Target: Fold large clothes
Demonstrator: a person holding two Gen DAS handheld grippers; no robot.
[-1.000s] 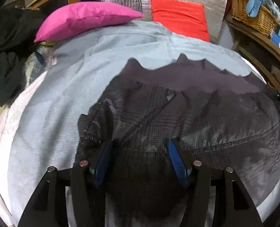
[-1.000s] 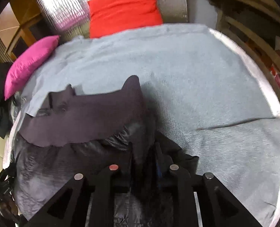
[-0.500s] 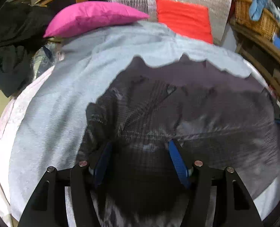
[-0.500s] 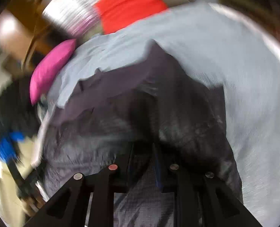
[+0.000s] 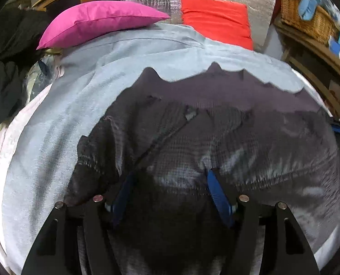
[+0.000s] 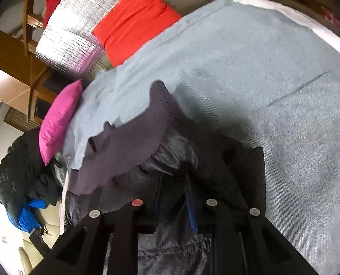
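My left gripper [image 5: 170, 183] is opening over the dark jacket [image 5: 215, 142] on the grey blanket [image 5: 55, 126]; my right gripper [image 6: 173, 183] pinches jacket fabric.

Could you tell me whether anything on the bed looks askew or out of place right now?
Yes: the dark jacket lies crooked on the grey blanket, its ribbed hem wavy and curled up. One part is bunched where the right gripper pinches it.
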